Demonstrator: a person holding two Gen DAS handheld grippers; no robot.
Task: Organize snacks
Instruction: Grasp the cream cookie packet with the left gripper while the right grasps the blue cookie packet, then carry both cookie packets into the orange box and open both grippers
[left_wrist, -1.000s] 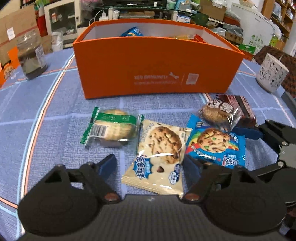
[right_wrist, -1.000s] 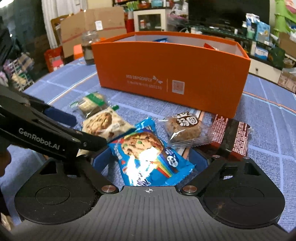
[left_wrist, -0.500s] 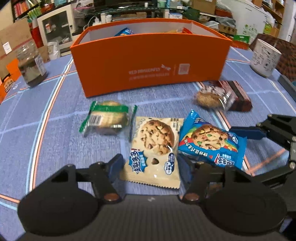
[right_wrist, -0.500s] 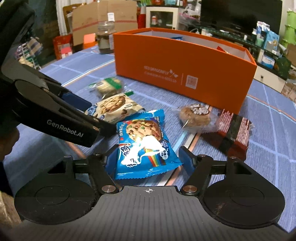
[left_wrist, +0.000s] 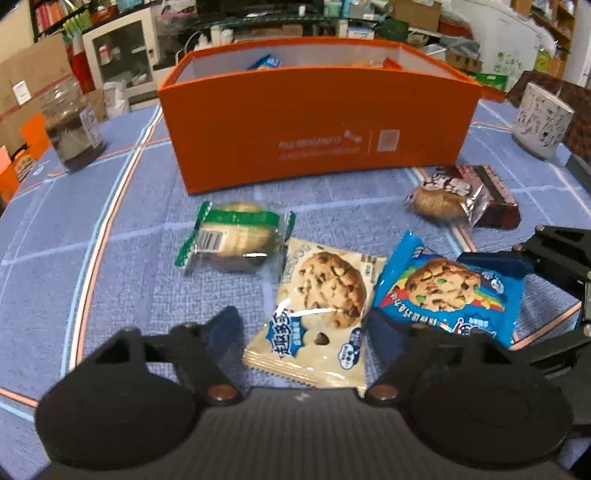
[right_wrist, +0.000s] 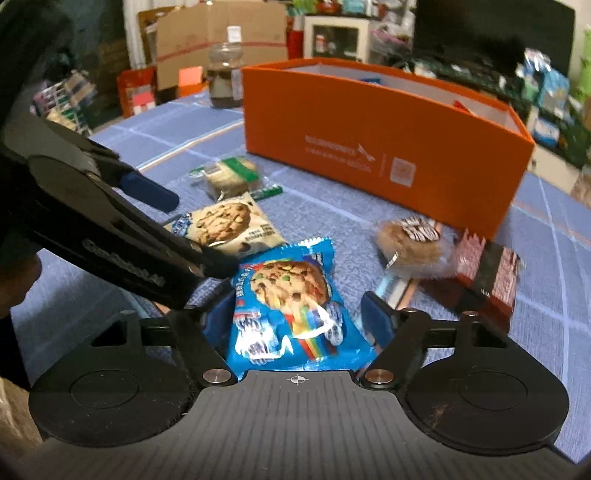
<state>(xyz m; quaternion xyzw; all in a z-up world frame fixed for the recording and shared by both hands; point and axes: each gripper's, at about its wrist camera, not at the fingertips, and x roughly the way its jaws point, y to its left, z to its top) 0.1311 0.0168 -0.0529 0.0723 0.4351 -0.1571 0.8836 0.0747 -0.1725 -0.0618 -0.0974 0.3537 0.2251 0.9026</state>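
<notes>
A cream chocolate-chip cookie packet (left_wrist: 317, 306) lies flat on the blue cloth between the fingers of my left gripper (left_wrist: 306, 328). Its jaws are closing, and a small gap shows at the left pad. Beside it, the blue rainbow cookie packet (right_wrist: 291, 306) sits between the pads of my right gripper (right_wrist: 295, 314), which are closing onto its edges; the wrapper looks bunched. In the left wrist view the blue packet (left_wrist: 443, 291) tilts up at its left corner. The orange box (left_wrist: 317, 122) stands open behind, with several snacks inside.
A green-wrapped pastry (left_wrist: 236, 236) lies left of the cookies. A round cake in clear wrap (left_wrist: 443, 195) rests against a dark brown bar (left_wrist: 498, 206) at the right. A jar (left_wrist: 74, 133) stands far left and a white mug (left_wrist: 541, 118) far right.
Both pairs of jaws have narrowed around their packets. The blue packet has shifted and tilted between the right pads. The cream packet lies where it was.
</notes>
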